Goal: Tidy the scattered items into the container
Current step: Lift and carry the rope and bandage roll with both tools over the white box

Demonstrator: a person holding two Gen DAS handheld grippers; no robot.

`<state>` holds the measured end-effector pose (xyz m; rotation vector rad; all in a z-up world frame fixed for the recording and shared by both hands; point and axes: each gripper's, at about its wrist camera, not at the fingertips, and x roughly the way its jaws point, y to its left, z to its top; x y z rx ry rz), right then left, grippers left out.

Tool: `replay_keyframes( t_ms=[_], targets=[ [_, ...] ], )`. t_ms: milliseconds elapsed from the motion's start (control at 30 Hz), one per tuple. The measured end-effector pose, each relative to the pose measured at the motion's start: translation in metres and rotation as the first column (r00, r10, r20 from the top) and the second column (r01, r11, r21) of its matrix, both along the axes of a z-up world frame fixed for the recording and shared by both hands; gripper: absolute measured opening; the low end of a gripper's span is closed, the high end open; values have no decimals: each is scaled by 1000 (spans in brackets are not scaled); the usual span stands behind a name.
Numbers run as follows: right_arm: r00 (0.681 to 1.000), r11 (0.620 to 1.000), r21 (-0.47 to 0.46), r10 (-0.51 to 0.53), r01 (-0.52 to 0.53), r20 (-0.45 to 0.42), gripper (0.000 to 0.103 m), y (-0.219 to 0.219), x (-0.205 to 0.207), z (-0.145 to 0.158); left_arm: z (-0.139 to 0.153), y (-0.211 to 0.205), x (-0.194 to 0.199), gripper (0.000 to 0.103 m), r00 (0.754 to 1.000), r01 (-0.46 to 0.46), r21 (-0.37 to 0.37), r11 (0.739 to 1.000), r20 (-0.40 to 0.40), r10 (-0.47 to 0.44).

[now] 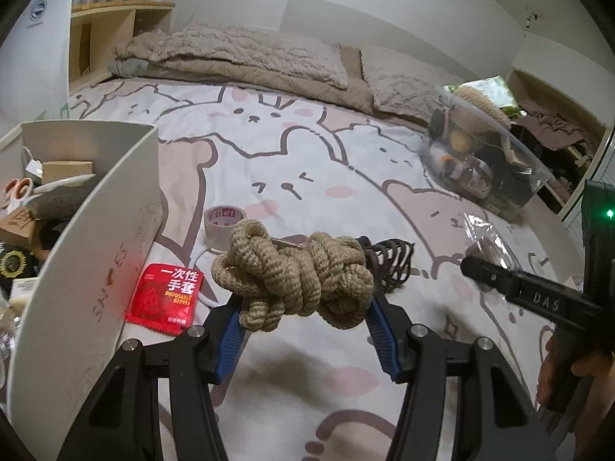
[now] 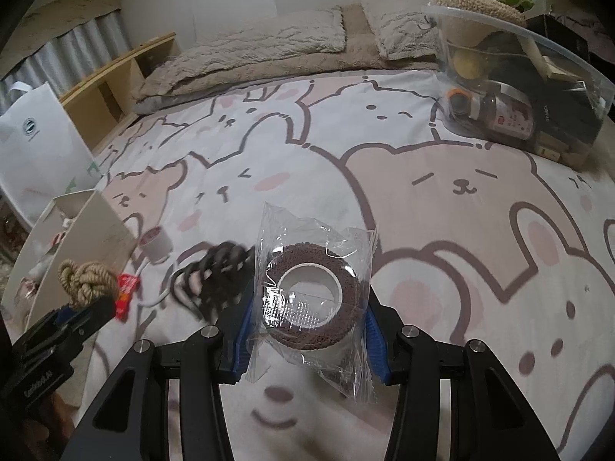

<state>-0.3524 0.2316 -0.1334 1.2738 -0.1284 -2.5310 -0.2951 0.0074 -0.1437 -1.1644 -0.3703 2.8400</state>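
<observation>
1. Cartoon bears and rabbits cover the bed sheet (image 2: 442,199) that carries everything, with beige pillows (image 2: 269,44) at its far end by the wall.
2. Nearest in the left wrist view, the left gripper (image 1: 303,307) has its blue jaws closed on a knotted bundle of tan rope (image 1: 296,276), held clear above the sheet.
3. Nearest in the right wrist view, the right gripper (image 2: 307,320) has its jaws partly closed on a brown roll in a clear plastic bag (image 2: 313,292), pressing it from both sides.
4. Just behind the rope, a dark claw hair clip (image 1: 392,265) lies on the sheet, with a roll of packing tape (image 1: 223,226) and a white cable beside it.
5. A red packet of disposable gloves (image 1: 165,297) lies flat against the wall of the white open box (image 1: 103,253), which stands at the left and already holds scissors and other small things.
6. Farther off at the right, a clear plastic tub (image 2: 538,88) full of jars and boxes sits on the sheet.
</observation>
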Motion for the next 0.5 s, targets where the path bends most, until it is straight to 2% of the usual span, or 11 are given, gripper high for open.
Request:
replay_keyframes(
  t_ms=[500],
  targets=[
    [996, 997, -14, 70, -71, -47, 50, -17, 69, 26, 27, -5, 57, 58, 997, -10, 18, 1000, -81, 12]
  ],
)
